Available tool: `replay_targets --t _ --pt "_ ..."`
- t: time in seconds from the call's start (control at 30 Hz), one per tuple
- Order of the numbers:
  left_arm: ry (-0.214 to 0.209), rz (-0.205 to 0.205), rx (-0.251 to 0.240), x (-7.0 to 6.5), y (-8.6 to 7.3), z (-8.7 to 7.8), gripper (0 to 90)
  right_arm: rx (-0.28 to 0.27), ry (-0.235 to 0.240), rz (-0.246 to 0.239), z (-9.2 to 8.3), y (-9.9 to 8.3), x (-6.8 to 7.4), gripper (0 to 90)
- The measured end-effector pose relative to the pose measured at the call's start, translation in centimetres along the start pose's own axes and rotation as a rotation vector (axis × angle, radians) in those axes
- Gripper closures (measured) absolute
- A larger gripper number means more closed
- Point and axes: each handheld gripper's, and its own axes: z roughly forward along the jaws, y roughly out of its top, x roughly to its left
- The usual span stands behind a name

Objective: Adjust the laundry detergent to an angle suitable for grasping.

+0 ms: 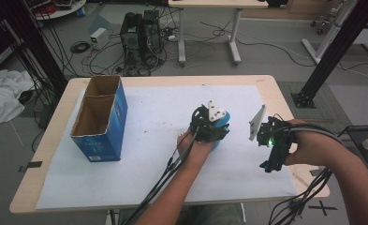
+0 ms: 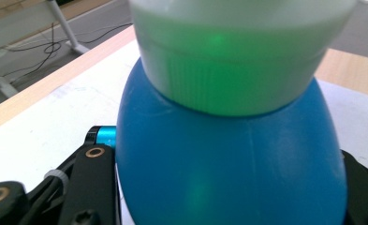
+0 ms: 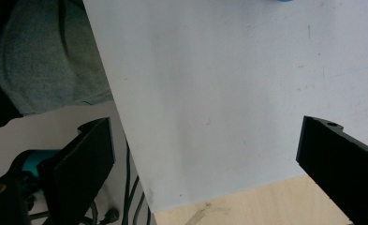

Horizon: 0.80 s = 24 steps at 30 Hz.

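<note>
Two grippers work right of the tall blue cardboard box, its print unreadable. Left gripper pinches the round blue plastic bottle below its white ribbed cap. Right gripper hangs spread over white paper.

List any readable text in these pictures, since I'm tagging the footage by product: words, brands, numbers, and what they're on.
None can be read.
Blue cardboard box: small pale print low on its front face, too blurred to read.
Blue bottle with white cap, between the left gripper's jaws: no print visible.
White sheet: only smudges.
</note>
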Motion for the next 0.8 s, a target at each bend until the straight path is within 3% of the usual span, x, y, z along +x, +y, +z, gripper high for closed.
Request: replay_targets --t 0.23,0.3,0.33,0.43,0.53,0.67,0.73,0.8 --pt "-0.066 -0.019 -0.011 0.7 0.2 -0.8 45.0 -0.006 -0.004 -0.013 -0.2 0.2 0.0 3.5" --pt "-0.116 0.005 -0.005 1.6 0.3 -1.3 45.0 -0.007 -0.005 -0.014 -0.2 0.3 0.0 3.5" --pt "-0.141 -0.019 -0.013 1.9 0.3 -1.6 45.0 -0.01 -0.004 -0.003 -0.2 0.3 0.0 3.5" --pt "-0.163 -0.027 -0.026 2.4 0.2 -2.0 45.0 -0.008 -0.003 -0.013 -0.2 0.5 0.0 3.5" --pt "-0.2 0.01 -0.01 3.4 0.3 -2.8 45.1 -0.011 -0.005 -0.018 -0.2 0.6 0.2 3.5" --pt "-0.23 0.021 -0.011 4.3 0.1 -3.6 45.0 -0.014 -0.005 -0.02 -0.1 0.8 0.3 3.6" --pt "-0.243 0.052 -0.004 5.1 0.0 -4.0 45.0 -0.016 -0.003 -0.026 -0.1 0.9 0.4 3.5" --pt "-0.259 0.048 -0.005 5.6 -0.2 -4.3 45.1 -0.017 -0.007 -0.026 -0.1 1.1 0.5 3.5"
